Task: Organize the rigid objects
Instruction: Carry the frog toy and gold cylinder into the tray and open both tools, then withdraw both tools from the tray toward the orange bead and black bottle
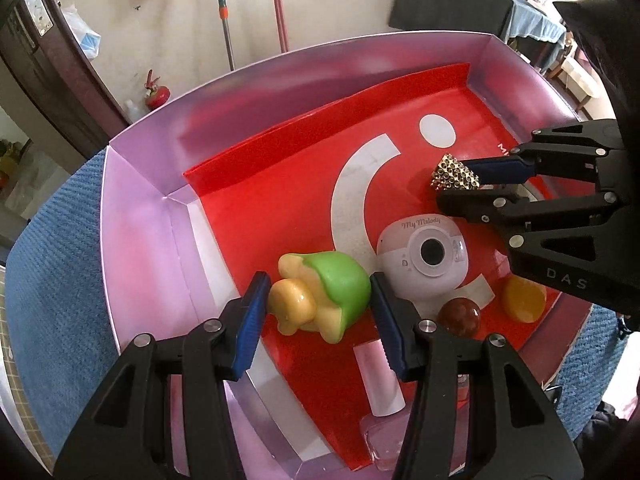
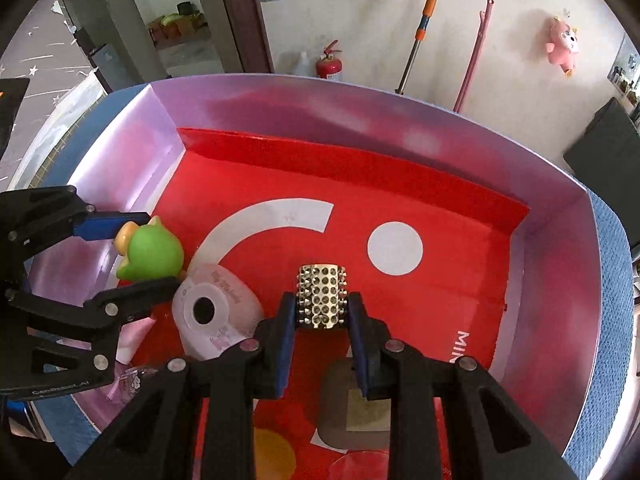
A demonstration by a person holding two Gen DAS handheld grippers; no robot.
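Holding toy camera [image 1: 424, 256], two balls [image 1: 460, 317], pink-walled box [image 1: 140, 220]

Left gripper [image 1: 318, 312]: matte black linkage arms with triangular cutouts, round silver pivot pins at joints, ribbed blue pads on inner finger faces. White lettering "CenRobot.AI" on body, right wrist view. Right gripper [image 2: 322, 316]: same black frame, silver pins, dark blue pads [image 2: 285, 332]. Raised lettering "DAS" on side, left wrist view.
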